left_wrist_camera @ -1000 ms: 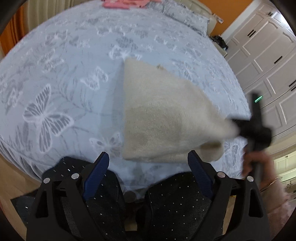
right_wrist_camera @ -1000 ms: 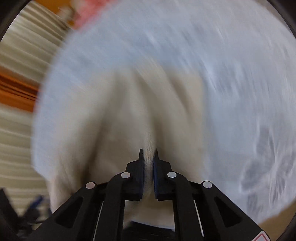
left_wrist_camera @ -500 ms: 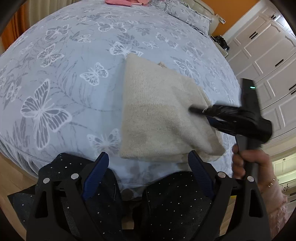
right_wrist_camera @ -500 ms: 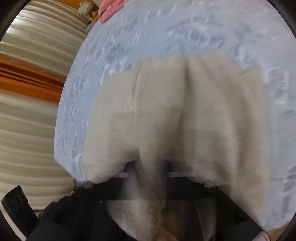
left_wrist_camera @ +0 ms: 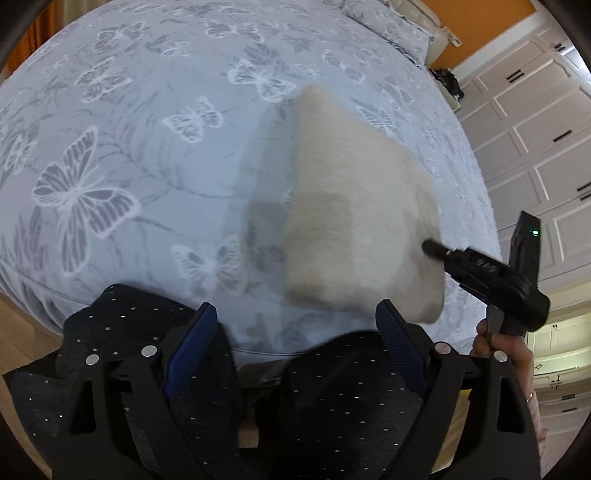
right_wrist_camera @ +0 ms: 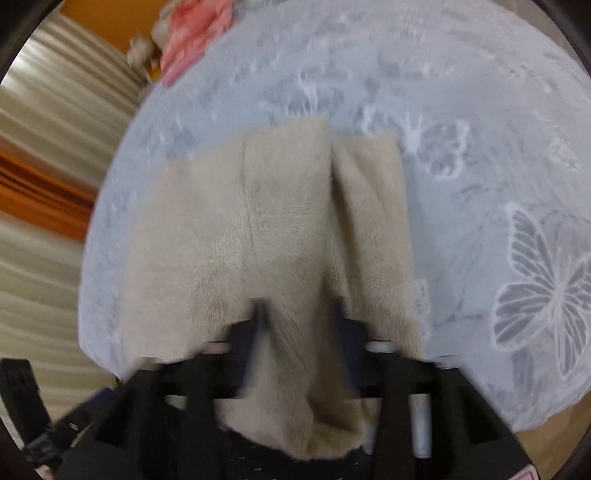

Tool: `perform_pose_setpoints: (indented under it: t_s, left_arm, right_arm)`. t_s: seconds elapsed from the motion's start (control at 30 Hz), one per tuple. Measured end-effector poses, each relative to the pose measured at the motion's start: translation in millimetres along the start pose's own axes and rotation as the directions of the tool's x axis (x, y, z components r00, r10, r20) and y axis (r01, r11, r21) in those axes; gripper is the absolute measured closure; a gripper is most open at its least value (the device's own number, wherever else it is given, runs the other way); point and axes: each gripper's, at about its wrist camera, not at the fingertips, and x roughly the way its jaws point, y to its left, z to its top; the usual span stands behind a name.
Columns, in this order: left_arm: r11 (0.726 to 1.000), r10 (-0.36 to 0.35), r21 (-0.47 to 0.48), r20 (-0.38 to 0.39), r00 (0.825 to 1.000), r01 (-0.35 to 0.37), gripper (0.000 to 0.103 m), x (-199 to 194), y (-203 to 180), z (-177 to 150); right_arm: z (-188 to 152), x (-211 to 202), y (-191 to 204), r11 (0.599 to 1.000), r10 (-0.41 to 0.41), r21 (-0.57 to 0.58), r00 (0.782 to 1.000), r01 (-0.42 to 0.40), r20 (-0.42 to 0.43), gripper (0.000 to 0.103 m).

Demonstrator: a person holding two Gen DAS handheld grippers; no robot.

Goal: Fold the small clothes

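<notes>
Cloth point(left_wrist_camera: 354, 206), beige and folded, lies on bed point(left_wrist_camera: 155, 155) near the near edge, right of centre; its near end droops over the edge by the person's lap. R gripper point(right_wrist_camera: 299, 314) has just been opening: jaws apart w/ a ridge of cloth between them, pads no longer pinching as far as blur lets me tell. L gripper point(left_wrist_camera: 295, 325) hangs spread wide w/ nothing in it, just near of the cloth. Looks like the release after a fold. To do it well, I'd say: lift R straight off so the fuzzy knit doesn't snag and drag the top layer, then use L to tuck the drooping end & square the edges. Pink clothes point(right_wrist_camera: 192, 33) sit far off.
</notes>
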Motion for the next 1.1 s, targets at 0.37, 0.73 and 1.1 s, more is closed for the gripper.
perform_pose_setpoints:
  t_s: [0.37,0.73,1.1]
  left_arm:
    - [0.999,-0.001,0.038,-0.007,1.0,0.001,0.015,4,-13,2]
    - [1.0,0.003,0.029,-0.021,1.0,-0.003,0.015,16,-14,8]
    - [0.994,0.082,0.073,-0.003,0.997,-0.082,0.014,12,-16,18]
  right_arm:
    - [-3,17,2,0.992,0.113,0.06,0.992,-0.11,-0.047,0.083]
    - [-6,24,-33,0.997,-0.072,-0.01,0.996,0.072,-0.05,0.082]
    - [-21,-54,16,0.999,0.008,-0.041,0.998,-0.005,0.069,0.073]
